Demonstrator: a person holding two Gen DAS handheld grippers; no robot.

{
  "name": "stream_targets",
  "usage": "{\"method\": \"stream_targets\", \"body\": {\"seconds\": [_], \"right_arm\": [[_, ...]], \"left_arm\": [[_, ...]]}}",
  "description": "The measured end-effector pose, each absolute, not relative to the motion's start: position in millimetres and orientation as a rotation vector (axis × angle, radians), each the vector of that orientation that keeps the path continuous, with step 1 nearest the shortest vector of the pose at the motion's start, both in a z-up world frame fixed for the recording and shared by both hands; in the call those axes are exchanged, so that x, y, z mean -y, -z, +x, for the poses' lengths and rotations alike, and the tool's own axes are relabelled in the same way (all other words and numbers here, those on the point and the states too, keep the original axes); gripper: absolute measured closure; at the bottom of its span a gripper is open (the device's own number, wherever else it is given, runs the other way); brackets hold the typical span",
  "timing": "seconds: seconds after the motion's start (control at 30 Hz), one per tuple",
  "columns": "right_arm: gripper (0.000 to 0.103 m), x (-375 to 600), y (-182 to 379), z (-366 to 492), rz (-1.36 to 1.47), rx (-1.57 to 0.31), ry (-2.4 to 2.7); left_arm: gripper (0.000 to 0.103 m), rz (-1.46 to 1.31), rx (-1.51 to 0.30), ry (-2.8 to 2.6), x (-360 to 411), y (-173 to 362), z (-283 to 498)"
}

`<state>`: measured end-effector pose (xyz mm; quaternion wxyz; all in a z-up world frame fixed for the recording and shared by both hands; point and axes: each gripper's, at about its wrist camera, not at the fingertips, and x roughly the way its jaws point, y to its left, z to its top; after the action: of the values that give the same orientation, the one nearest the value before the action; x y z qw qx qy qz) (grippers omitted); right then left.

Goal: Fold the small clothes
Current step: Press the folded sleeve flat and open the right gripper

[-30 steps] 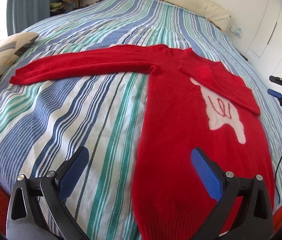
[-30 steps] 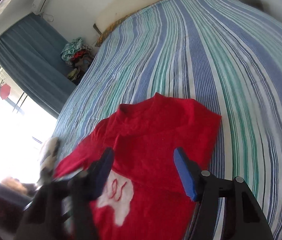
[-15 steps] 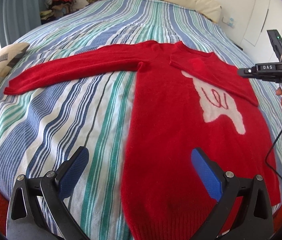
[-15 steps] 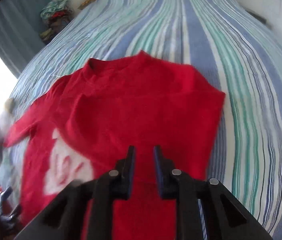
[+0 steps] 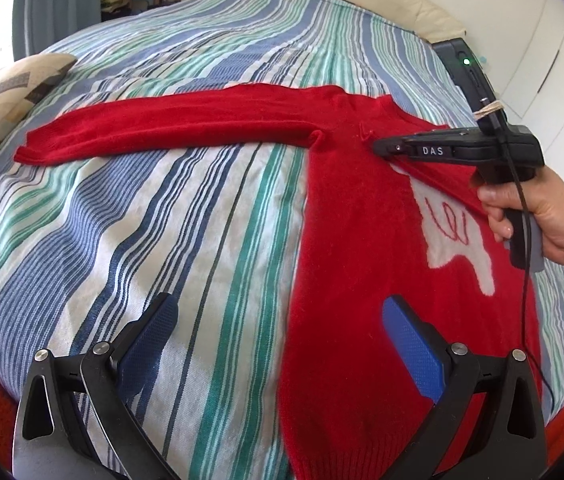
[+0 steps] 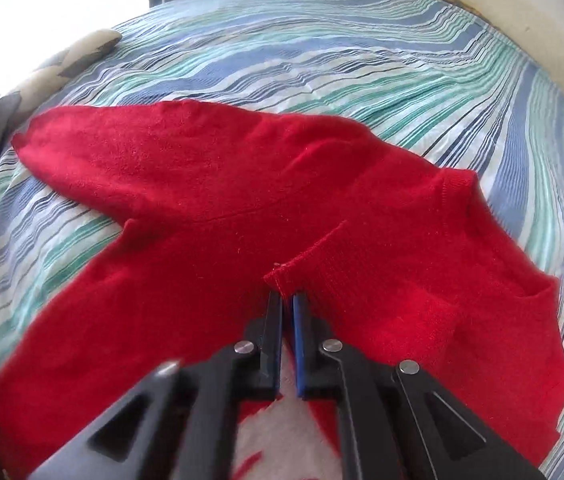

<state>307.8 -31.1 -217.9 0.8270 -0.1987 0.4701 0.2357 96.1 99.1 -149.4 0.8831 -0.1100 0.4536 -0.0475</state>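
R gripper (image 6: 288, 300): jaws pinched together on the ribbed cuff (image 6: 322, 264) of the folded-in sleeve; cuff edge sits right at its fingertips, rest of that sleeve runs off to its right.
R gripper, seen from L cam (image 5: 382, 147): tip down on the sweater's chest, just below the neckline; a hand (image 5: 542, 216) grips its handle, w/ a black cable (image 5: 526, 280) hanging from it.
L gripper (image 5: 282, 344): jaws spread wide, nothing between the 2 blue pads (image 5: 414, 340); hovers over the hem end, R pad above red knit, L pad above bare cover.
Sweater (image 5: 362, 260): red, flat on the bed, ahead of L gripper; white motif w/ red squiggle (image 5: 458, 236) ahead-right of it.
Other sleeve (image 5: 169, 128): stretched straight out, far ahead-left of L gripper.
Bed cover (image 5: 141, 220): blue/green/white stripes, under everything.
Cushion (image 5: 5, 88): patterned, at far left edge beyond the sleeve end.
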Motion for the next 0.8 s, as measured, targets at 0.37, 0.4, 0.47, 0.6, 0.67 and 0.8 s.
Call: {"method": "stream_targets", "body": {"seconds": [0.37, 0.4, 0.47, 0.6, 0.67, 0.8], "right_arm": [[0.045, 123.4, 168.8, 272.6, 0.06, -0.934, -0.576], [0.045, 145.8, 168.9, 268.7, 0.144, -0.942, -0.551], [0.045, 189.8, 180.1, 256.4, 0.233, -0.971, -0.444], [0.061, 274.6, 224.2, 230.6, 0.237, -1.095, -0.088], [0.071, 296.5, 215.8, 209.6, 0.284, -1.024, -0.081], [0.055, 273.1, 183.6, 161.6, 0.213, -0.955, -0.18]], "left_arm": [[0.001, -0.22, -0.941, 0.086, -97.6, 149.1, 95.4], [0.001, -0.215, -0.942, 0.087, -96.0, 149.6, 95.5], [0.001, -0.195, -0.95, 0.092, -90.8, 152.0, 95.3], [0.001, -0.11, -0.951, 0.094, -77.8, 155.8, 89.9], [0.001, -0.075, -0.924, 0.102, -71.9, 152.3, 84.0], [0.001, -0.02, -0.865, 0.155, -57.1, 144.4, 74.3]]}}
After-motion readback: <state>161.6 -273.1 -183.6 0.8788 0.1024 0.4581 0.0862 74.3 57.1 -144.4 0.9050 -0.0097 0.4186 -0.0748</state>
